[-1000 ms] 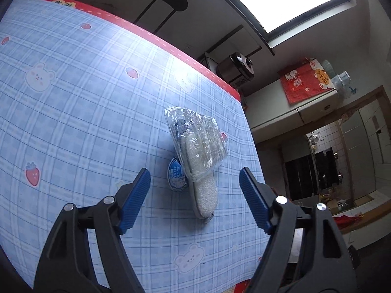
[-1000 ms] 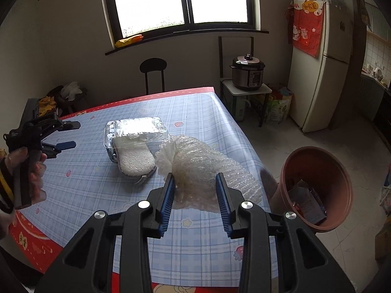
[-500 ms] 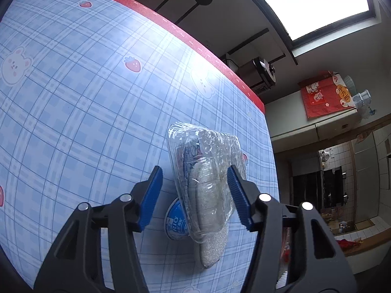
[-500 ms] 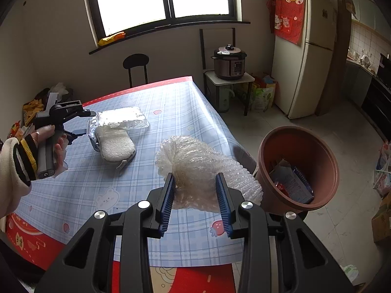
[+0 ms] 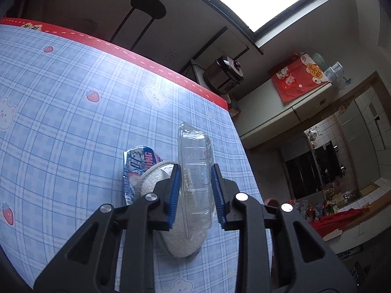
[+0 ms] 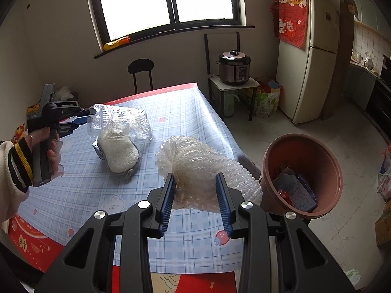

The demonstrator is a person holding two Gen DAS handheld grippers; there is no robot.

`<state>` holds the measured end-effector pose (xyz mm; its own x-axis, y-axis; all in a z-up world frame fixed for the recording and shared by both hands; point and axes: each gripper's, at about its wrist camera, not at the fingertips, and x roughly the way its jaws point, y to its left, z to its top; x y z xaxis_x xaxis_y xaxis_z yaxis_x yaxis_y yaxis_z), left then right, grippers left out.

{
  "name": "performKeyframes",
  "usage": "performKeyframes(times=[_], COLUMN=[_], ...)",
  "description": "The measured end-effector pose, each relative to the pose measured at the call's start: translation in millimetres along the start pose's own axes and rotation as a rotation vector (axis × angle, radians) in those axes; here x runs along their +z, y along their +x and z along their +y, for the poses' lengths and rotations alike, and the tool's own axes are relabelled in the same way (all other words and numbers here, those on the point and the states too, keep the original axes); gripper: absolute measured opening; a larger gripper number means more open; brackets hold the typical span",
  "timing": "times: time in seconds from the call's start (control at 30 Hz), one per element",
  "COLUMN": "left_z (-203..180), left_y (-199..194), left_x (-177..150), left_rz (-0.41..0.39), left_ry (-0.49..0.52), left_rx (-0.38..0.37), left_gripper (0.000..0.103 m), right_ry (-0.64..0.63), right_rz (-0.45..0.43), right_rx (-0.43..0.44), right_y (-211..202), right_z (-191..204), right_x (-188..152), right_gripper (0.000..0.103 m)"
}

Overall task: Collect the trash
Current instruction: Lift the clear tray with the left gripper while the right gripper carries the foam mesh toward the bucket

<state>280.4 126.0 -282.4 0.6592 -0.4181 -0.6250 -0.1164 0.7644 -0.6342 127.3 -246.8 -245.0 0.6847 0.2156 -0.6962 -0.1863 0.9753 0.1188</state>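
Presently, left wrist view: the left gripper [image 5: 195, 190] is closing, pads on a clear plastic container [image 5: 195, 168] tipped on edge above the white sponge [image 5: 180, 232]. Right wrist view: the right gripper [image 6: 195, 201], partly closed, clamps bubble wrap [image 6: 202, 168] above the table [image 6: 195, 244], near the brown bin [image 6: 303, 175].

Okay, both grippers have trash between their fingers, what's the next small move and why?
Probably carry the bubble wrap, pinched in the right hand-held gripper, over the brown bin beside the table and let go. The left hand-held gripper is only now closing on the clear plastic box.
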Motion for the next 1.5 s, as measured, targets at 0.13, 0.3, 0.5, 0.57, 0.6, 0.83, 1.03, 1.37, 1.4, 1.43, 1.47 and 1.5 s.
performKeyframes(times=[0.13, 0.3, 0.5, 0.57, 0.6, 0.83, 1.03, 1.37, 1.4, 1.43, 1.47, 1.5], left_z=[-17, -34, -64, -66, -67, -88, -129, -207, -216, -224, -233, -241], left_y=[-7, -13, -20, -22, -23, -52, -96, -137, -138, -138, -138, -137], left_x=[-6, -17, -29, -33, -33, -30, -25, -41, -44, -47, -50, -53], left_rz=[0.016, 0.038, 0.055, 0.058, 0.058, 0.007, -0.073, -0.128, -0.128, -0.129, -0.128, -0.128], left_ry=[0.057, 0.099, 0.184, 0.186, 0.183, 0.214, 0.291, 0.410, 0.420, 0.431, 0.440, 0.448], left_rx=[-0.049, -0.111, -0.152, -0.164, -0.172, -0.222, -0.271, -0.362, -0.371, -0.381, -0.391, -0.401], left_gripper=[0.024, 0.018, 0.009, 0.009, 0.009, 0.009, 0.009, 0.009, 0.009, 0.009, 0.009, 0.009], right_ry=[-0.005, -0.010, -0.002, 0.005, 0.007, 0.028, 0.062, 0.149, 0.156, 0.163, 0.169, 0.176], right_rz=[-0.014, -0.031, -0.047, -0.053, -0.056, -0.105, -0.209, -0.386, -0.400, -0.411, -0.421, -0.428], right_rx=[0.011, 0.019, 0.018, 0.016, 0.015, 0.000, -0.026, -0.110, -0.118, -0.126, -0.133, -0.139], right_y=[-2, -5, -10, -12, -14, -32, -69, -143, -150, -155, -160, -165], right_z=[0, -2, -7, -10, -11, -24, -50, -123, -131, -138, -146, -153], right_x=[4, 9, 11, 12, 12, 18, 35, 52, 52, 52, 50, 48], right_gripper=[0.034, 0.034, 0.034, 0.034, 0.034, 0.034, 0.034, 0.034, 0.034, 0.034, 0.034, 0.034])
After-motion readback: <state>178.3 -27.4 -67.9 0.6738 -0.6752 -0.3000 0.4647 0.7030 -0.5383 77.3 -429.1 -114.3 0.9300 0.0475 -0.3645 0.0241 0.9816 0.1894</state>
